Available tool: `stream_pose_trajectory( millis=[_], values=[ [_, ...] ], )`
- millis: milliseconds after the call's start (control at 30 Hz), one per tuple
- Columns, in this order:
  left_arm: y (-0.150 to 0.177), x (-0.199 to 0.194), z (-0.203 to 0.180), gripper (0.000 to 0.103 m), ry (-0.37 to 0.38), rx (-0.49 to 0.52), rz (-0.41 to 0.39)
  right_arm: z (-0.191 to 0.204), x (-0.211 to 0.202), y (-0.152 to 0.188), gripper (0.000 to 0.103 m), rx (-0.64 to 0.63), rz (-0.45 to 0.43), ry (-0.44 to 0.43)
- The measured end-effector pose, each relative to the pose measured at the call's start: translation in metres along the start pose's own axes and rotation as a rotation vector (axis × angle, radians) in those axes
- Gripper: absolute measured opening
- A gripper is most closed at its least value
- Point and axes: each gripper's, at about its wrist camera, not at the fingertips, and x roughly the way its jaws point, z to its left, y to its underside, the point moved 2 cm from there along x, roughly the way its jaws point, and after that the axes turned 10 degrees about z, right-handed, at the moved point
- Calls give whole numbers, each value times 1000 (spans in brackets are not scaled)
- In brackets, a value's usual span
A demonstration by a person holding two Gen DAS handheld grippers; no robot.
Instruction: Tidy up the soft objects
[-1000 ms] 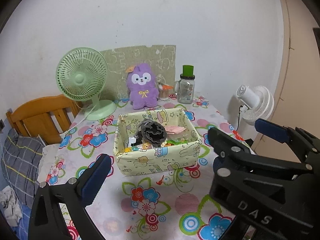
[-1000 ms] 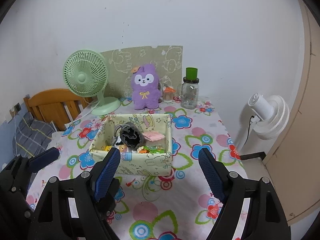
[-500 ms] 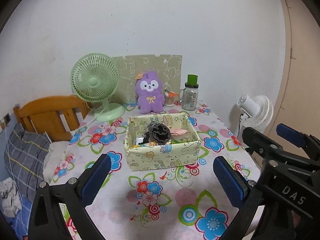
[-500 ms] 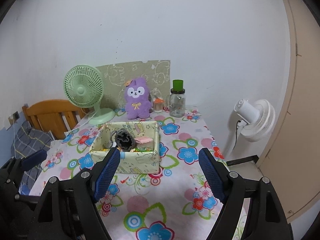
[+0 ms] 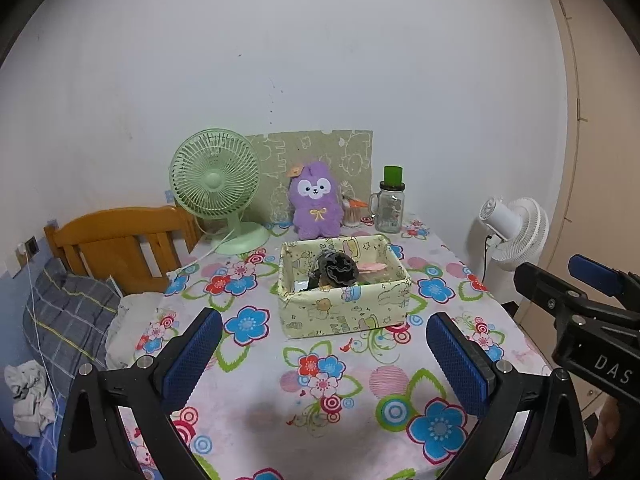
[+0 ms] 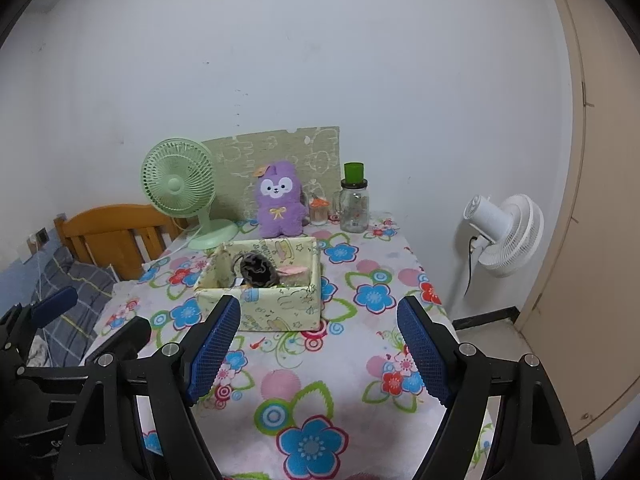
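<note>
A crumpled cloth (image 5: 28,392) below the bed is seen only from the left. Both grippers (image 5: 324,354) (image 6: 320,344) are spread, empty, over bare tablecloth (image 6: 288,364) before the box (image 6: 272,308).

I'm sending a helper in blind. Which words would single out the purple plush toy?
Find the flowered table against the white wall. At its far edge, between the green fan and the green-capped glass jar, sits the purple plush toy, the only furry purple thing there.
</note>
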Motion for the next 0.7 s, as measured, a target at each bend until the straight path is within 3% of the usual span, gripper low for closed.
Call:
stream_pose_trajectory(
  millis=[700],
  values=[
    [4, -18, 9, 103, 11, -20, -27, 11, -13, 9, 83, -32, -42, -2]
  ],
)
